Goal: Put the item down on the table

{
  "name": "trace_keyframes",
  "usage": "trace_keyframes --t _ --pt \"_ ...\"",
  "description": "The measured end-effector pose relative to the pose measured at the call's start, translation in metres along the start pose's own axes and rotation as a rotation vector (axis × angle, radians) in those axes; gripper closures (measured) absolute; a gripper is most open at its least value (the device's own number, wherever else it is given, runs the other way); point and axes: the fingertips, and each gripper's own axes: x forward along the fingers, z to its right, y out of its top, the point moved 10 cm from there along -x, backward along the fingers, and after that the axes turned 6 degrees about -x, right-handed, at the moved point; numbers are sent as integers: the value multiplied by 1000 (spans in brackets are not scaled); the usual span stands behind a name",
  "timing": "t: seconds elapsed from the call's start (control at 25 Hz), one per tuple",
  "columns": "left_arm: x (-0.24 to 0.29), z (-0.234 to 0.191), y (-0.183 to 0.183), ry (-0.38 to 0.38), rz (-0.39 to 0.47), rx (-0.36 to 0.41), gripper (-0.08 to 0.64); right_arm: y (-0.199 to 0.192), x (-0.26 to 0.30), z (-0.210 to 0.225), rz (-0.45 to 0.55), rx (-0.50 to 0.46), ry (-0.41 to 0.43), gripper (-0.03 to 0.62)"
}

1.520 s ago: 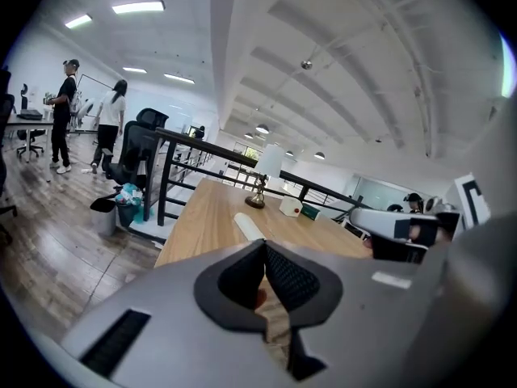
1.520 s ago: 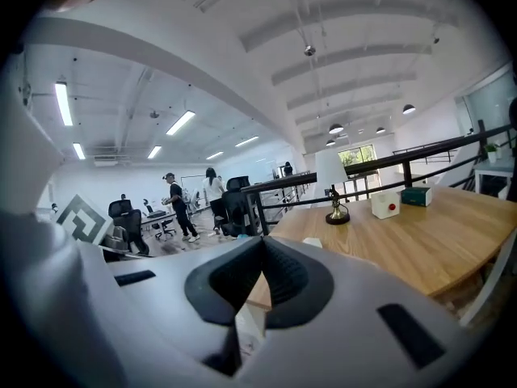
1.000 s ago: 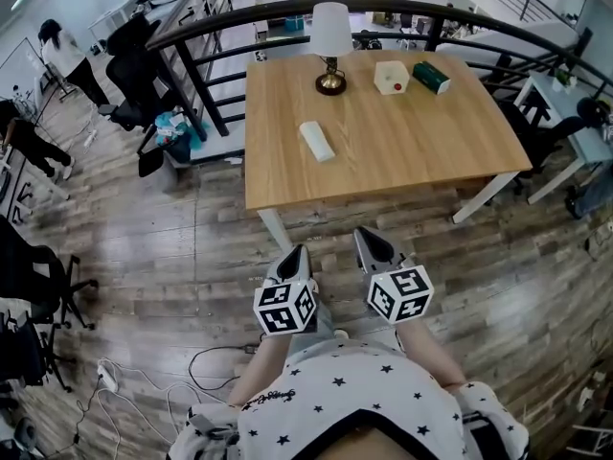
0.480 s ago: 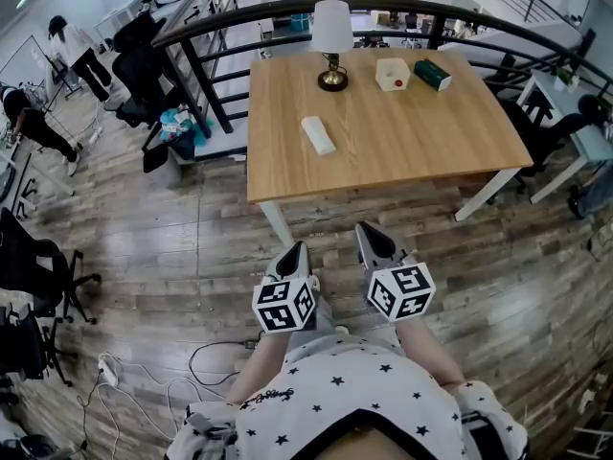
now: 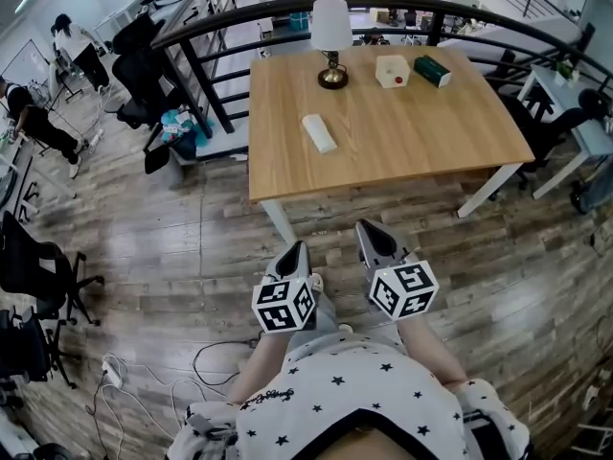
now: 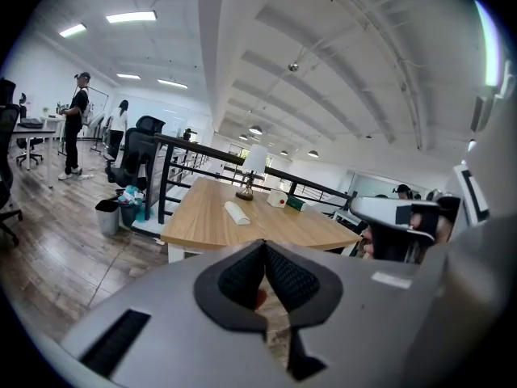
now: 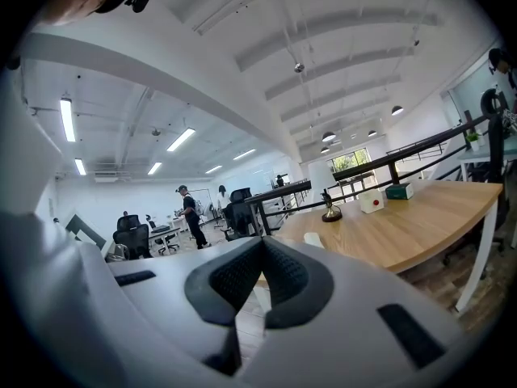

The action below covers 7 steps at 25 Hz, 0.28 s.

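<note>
A wooden table (image 5: pixel 412 132) stands ahead of me. On it lie a white oblong item (image 5: pixel 319 133), a lamp (image 5: pixel 331 41), a white box with a red dot (image 5: pixel 391 72) and a green box (image 5: pixel 431 71). Both grippers hang side by side over the floor, short of the table's near edge. My left gripper (image 5: pixel 295 247) is shut, its pads meeting at the tip (image 6: pixel 264 245), and I see nothing held. My right gripper (image 5: pixel 364 228) is shut and empty too (image 7: pixel 261 241). The white item (image 6: pixel 237 212) shows beyond the left jaws and again (image 7: pixel 313 239) beyond the right ones.
A black railing (image 5: pixel 220 17) curves behind the table. Office chairs (image 5: pixel 134 56) and two people (image 5: pixel 67 46) are at the far left, and a bin (image 5: pixel 172 127) stands by the railing. Cables (image 5: pixel 206 362) lie on the wood floor near my feet.
Both grippers stay where they were, shut. Only the people at the far left have shifted a little.
</note>
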Motion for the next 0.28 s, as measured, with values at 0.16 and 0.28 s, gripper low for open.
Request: trace_keyframes --t 0.16,0.28 --pt "-2 -1 0 0 -3 3 548 -1 1 -1 -4 7 -3 598" --pt "-5 -2 1 -1 -4 4 548 1 1 -3 -7 9 2 598"
